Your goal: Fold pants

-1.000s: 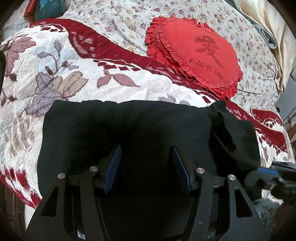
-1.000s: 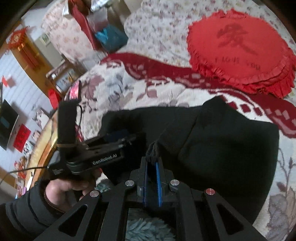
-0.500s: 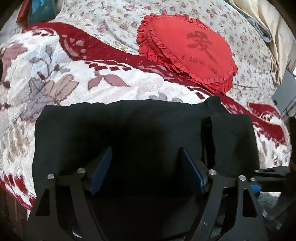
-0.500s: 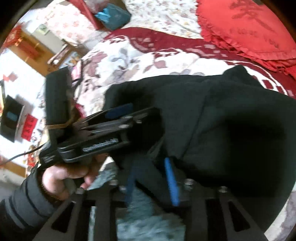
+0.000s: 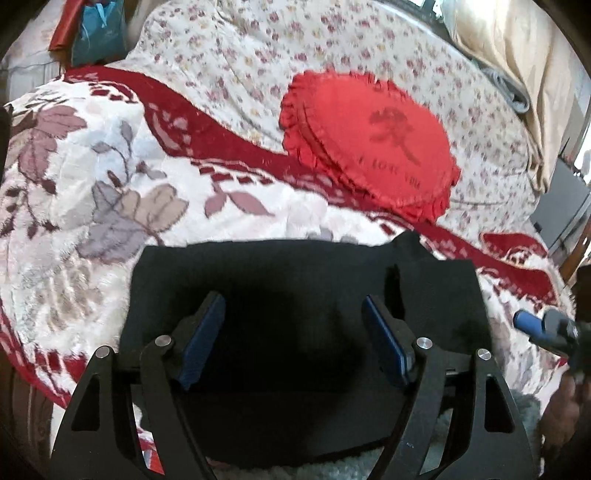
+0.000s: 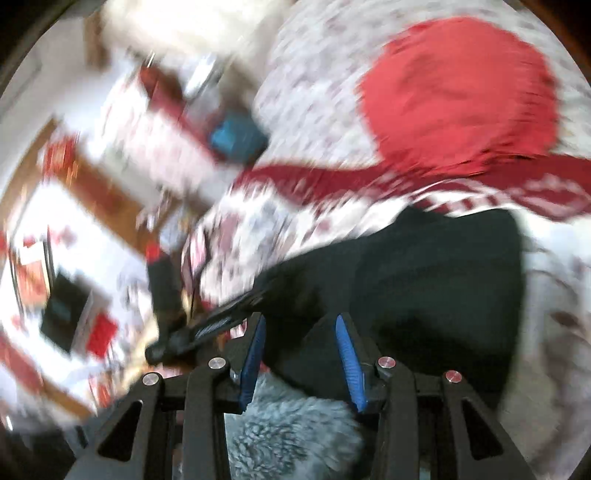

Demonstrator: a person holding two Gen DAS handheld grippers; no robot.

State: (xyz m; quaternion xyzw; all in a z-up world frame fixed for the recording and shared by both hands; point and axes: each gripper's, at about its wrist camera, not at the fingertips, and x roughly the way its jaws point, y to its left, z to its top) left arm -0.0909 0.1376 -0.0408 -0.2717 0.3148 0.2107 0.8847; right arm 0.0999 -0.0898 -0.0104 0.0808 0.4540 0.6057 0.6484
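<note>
The black pants [image 5: 303, 295] lie folded into a flat rectangle on the floral bed cover, near its front edge. They also show in the blurred right wrist view [image 6: 436, 280]. My left gripper [image 5: 293, 314] is open and empty, hovering over the near half of the pants. My right gripper [image 6: 300, 332] is open and empty above the pants' near corner. Its blue-padded tip [image 5: 532, 326] shows at the right edge of the left wrist view. The left gripper's body [image 6: 207, 325] shows at left in the right wrist view.
A red heart-shaped ruffled cushion [image 5: 369, 144] lies beyond the pants. A teal bag [image 5: 98, 35] sits at the far left of the bed. A grey fluffy mat [image 6: 291, 435] lies below the bed edge. Beige bedding [image 5: 517, 55] is piled at far right.
My right gripper opened and let go of the pants fold, then pulled back with fast motion. My left gripper opened wider and drew back from the pants, which now lie flat.
</note>
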